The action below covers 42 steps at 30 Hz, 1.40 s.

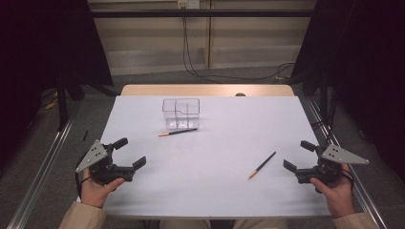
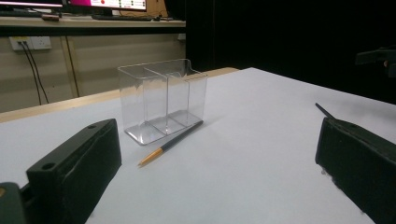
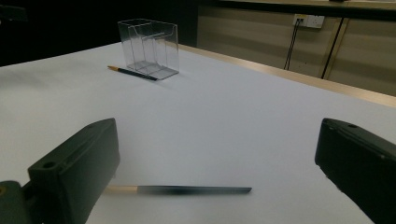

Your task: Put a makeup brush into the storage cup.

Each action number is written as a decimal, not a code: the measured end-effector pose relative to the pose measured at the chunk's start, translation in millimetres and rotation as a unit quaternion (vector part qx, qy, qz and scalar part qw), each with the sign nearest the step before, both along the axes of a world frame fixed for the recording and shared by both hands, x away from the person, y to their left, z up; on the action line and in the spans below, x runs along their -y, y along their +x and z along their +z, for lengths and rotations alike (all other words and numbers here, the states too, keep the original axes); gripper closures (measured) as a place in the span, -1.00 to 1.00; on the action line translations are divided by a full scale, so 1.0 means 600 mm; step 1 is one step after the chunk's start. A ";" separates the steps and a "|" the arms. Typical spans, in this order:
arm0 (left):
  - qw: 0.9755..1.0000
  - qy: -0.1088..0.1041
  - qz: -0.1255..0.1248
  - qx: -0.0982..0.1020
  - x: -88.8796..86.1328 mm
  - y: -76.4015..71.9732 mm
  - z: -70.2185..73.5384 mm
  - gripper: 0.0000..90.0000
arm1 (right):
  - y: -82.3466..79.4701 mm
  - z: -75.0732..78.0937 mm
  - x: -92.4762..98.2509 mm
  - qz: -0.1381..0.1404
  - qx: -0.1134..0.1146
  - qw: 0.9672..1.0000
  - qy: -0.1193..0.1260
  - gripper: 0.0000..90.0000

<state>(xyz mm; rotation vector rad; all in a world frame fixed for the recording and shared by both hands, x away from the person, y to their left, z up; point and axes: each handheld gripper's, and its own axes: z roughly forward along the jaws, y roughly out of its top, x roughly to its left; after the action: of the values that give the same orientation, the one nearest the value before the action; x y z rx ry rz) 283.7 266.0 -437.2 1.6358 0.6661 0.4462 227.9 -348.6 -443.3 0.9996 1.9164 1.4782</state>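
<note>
left gripper: jaws released | right gripper: jaws released | near pencil lies free | far pencil touches clear box

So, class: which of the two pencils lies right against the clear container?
The pencil lying along the clear container's front, not the one by the right gripper.
</note>
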 end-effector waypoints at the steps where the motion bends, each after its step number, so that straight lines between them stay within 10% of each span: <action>1: 1.000 0.001 -0.001 0.000 0.001 0.000 0.000 -1.00 | 0.000 0.000 0.000 0.000 0.000 1.000 0.000 -1.00; 42: 1.000 -0.004 -0.021 0.020 0.063 0.052 0.020 -1.00 | -0.002 -0.003 -0.003 0.006 -0.002 1.000 -0.003 -1.00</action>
<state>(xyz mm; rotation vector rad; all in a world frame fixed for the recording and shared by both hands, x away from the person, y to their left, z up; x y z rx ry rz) 314.6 227.9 -425.2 1.6266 0.6027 0.4448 226.7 -347.0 -445.1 0.9912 1.9318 1.4766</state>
